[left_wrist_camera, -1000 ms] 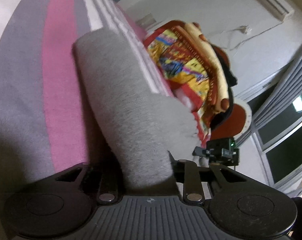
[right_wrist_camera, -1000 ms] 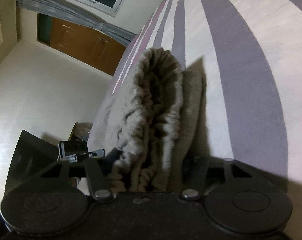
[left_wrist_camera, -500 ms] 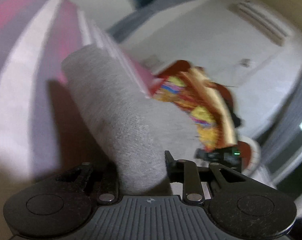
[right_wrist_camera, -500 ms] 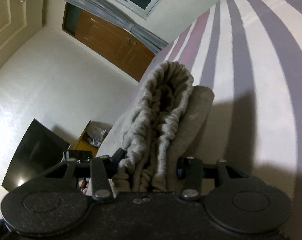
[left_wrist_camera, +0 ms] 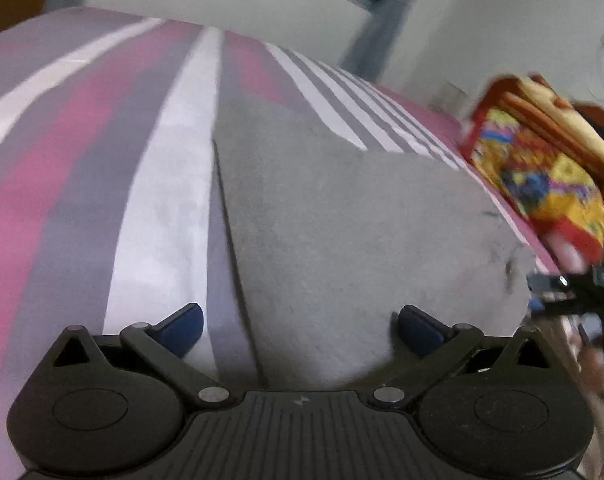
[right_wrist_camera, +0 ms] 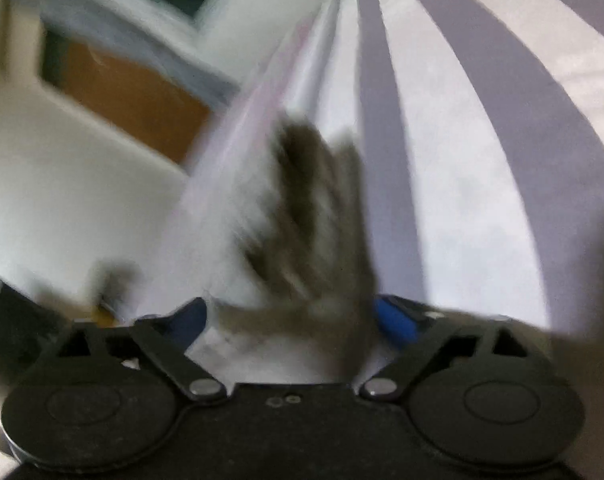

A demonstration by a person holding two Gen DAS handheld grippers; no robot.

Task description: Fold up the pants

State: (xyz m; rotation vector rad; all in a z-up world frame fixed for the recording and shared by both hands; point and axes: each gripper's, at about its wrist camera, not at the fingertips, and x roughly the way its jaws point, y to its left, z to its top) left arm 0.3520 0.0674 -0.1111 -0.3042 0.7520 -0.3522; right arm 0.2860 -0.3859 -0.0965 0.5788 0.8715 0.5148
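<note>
Pants [left_wrist_camera: 341, 240] lie folded and grey between my spread left jaws [left_wrist_camera: 300, 326], flat on the striped bed [left_wrist_camera: 102, 200]. My right jaws [right_wrist_camera: 290, 320] are spread too, the blurred fabric [right_wrist_camera: 313, 220] between them. A colourful blanket [left_wrist_camera: 541, 168] sits beyond.

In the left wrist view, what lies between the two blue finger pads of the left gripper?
In the left wrist view, between the pads of the left gripper lie striped bedsheet and the gray pants edge.
</note>
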